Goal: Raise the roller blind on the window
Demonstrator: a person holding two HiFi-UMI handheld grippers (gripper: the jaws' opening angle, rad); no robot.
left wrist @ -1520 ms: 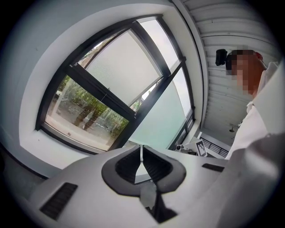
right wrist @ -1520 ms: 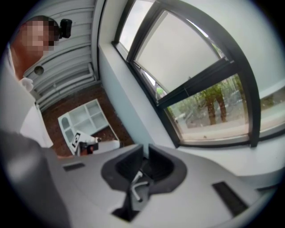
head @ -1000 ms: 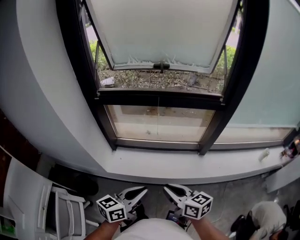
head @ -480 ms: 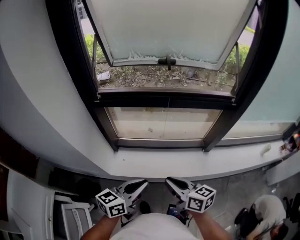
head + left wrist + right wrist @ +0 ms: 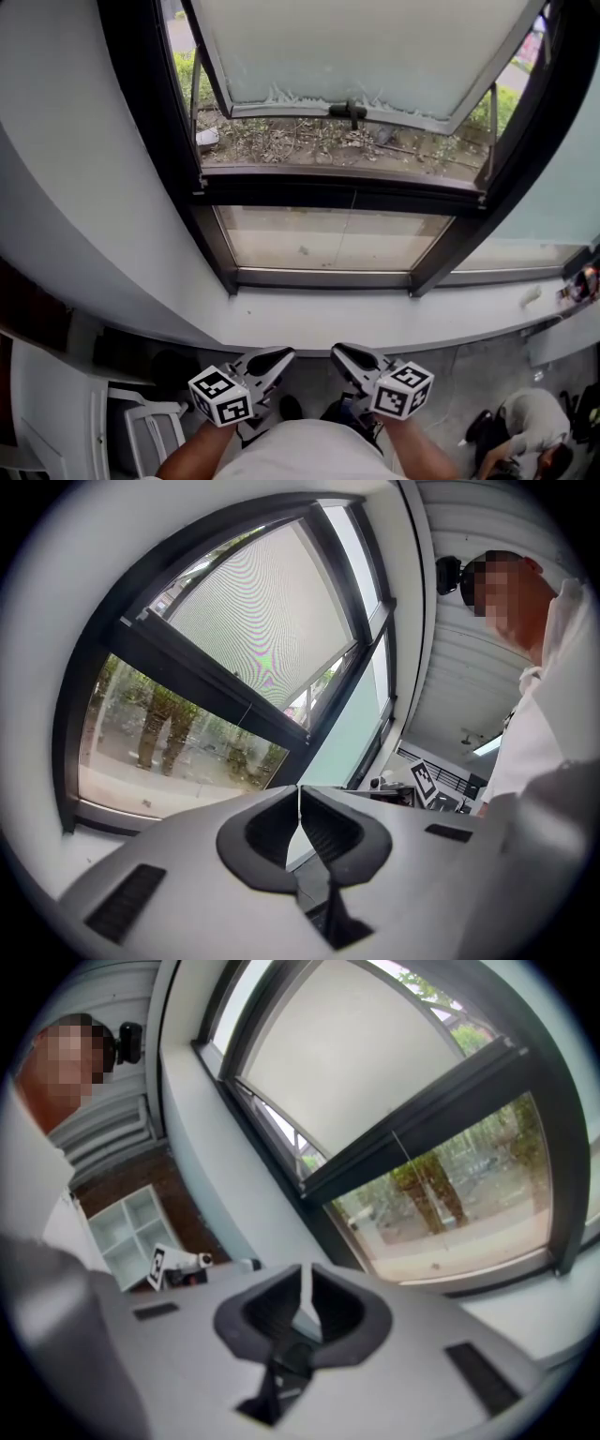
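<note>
- Left gripper [image 5: 270,360]: jaws pressed together, nothing between. Low in head view, close beside right gripper [image 5: 344,356], same pairing as a second ago.
- Right gripper: jaws nearly closed, thin slit only, empty.
- Roller blind [image 5: 262,621]: down over upper pane, well ahead of both grippers, untouched.
- Window frame [image 5: 337,187]: handle [image 5: 352,112] now further right and slightly higher in head view than before.
</note>
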